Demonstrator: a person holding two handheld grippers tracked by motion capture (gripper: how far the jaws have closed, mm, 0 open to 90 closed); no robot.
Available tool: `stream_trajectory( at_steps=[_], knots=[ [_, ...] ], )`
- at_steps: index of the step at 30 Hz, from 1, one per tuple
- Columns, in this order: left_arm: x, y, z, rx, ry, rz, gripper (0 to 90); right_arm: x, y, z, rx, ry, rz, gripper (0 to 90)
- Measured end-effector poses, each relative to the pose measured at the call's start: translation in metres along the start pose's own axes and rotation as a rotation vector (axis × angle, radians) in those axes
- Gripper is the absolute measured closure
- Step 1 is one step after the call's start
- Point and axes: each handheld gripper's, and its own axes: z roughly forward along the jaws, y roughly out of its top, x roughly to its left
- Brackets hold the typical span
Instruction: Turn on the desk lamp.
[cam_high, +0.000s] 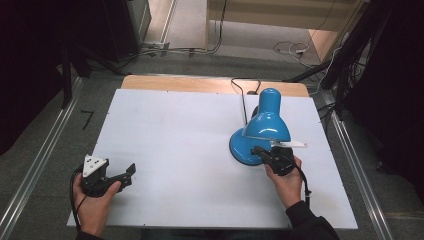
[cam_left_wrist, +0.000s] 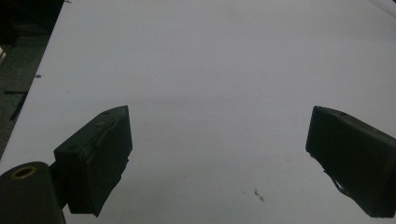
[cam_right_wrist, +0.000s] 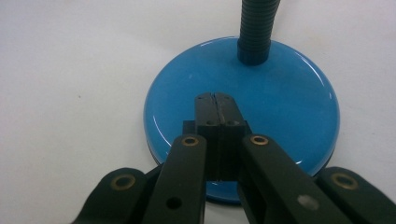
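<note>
A blue desk lamp stands at the right of the white table (cam_high: 175, 145), with its shade (cam_high: 267, 122) leaning over its round base (cam_high: 242, 150). My right gripper (cam_high: 256, 150) is shut, and its joined tips (cam_right_wrist: 215, 99) rest over the glossy top of the base (cam_right_wrist: 280, 93), in front of the ribbed neck (cam_right_wrist: 256, 28). Nothing shows between its pads. My left gripper (cam_high: 131, 170) is held in a hand at the table's front left, away from the lamp. It stands open (cam_left_wrist: 220, 116) over bare white surface, with nothing between the fingers.
The lamp's black cord (cam_high: 243, 95) runs from behind the shade to the table's back edge. A white strip (cam_high: 290, 144) sticks out to the right under the shade. Metal rails flank the table, and cables lie on the floor behind it.
</note>
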Motion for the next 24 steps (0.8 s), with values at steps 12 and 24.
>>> stream_trajectory(
  at_steps=[12, 24],
  knots=[
    [0.0, 0.0, -0.001, -0.004, -0.001, -0.003, 7.4, 0.001, -0.007, 0.004, -0.045, -0.011, 0.025, 88.1],
    [0.0, 0.0, -0.001, -0.001, -0.001, -0.001, 7.4, -0.006, -0.01, 0.007, -0.042, 0.013, 0.084, 88.1]
  ],
)
